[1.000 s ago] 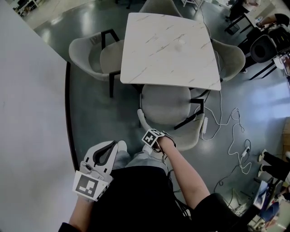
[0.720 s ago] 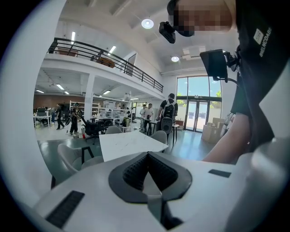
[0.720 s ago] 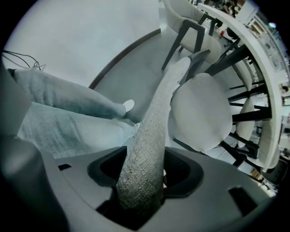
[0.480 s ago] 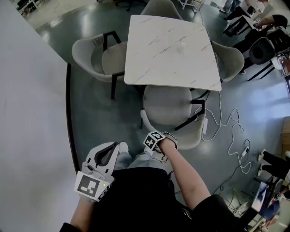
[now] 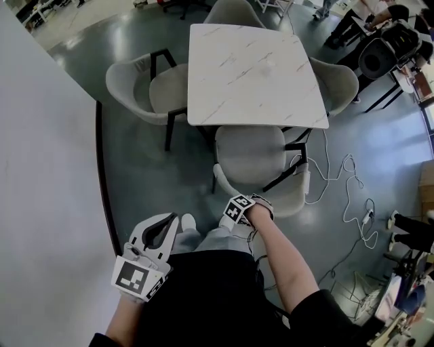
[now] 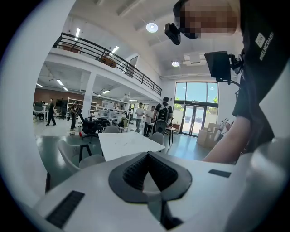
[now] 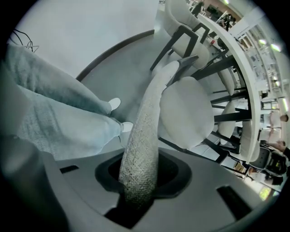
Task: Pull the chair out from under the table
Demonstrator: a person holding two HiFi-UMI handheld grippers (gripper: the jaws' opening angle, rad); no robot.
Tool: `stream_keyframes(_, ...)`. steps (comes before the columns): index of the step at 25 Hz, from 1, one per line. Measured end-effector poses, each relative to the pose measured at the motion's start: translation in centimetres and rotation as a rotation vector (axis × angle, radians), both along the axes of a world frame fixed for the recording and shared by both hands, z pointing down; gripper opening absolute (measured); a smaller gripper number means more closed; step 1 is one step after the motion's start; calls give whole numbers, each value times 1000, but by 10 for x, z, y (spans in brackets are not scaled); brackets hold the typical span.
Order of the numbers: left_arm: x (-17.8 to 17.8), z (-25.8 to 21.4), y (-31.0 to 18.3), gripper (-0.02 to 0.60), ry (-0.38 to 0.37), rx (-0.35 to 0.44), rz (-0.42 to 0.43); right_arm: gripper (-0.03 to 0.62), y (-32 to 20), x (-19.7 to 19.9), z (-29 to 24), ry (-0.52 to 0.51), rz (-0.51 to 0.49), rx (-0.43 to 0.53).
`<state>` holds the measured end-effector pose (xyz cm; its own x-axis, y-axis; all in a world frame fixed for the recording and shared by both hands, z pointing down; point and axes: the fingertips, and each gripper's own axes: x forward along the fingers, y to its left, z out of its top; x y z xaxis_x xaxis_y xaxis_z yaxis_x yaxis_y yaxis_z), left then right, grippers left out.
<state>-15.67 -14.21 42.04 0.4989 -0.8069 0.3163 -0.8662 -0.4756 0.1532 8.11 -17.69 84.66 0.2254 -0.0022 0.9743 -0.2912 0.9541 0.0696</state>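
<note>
The grey upholstered chair point(image 5: 247, 156) stands with its seat partly under the white marble-look table point(image 5: 254, 68), its curved back point(image 5: 288, 196) toward me. My right gripper point(image 5: 252, 202) points steeply down over the left end of that back. Its jaws have just been closing, and in the right gripper view the back's fabric rim point(image 7: 147, 122) runs between the right gripper's point(image 7: 140, 174) jaws and fills them. My left gripper point(image 5: 178, 220) hangs apart at lower left with nothing in it. In the left gripper view the left gripper point(image 6: 147, 156) has its ribbed pads meeting at the tips.
Three more grey chairs point(image 5: 146, 85) point(image 5: 339, 85) point(image 5: 234, 12) surround the table. A pale wall point(image 5: 41, 203) runs down the left. White cables point(image 5: 352, 203) lie on the floor to the right. My legs point(image 7: 59, 113) stand just behind the chair. People stand far off point(image 6: 156, 115).
The right gripper has tipped further down over the chair back's rim. The chair stands about where it was. The left gripper has barely shifted in the picture.
</note>
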Motion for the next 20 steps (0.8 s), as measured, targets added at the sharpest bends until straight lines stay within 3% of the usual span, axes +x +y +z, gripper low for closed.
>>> stream_keyframes(20, -42, 31, 11, -2, 63, -33, 173, 109, 62, -7, -4, 1, 46, -9)
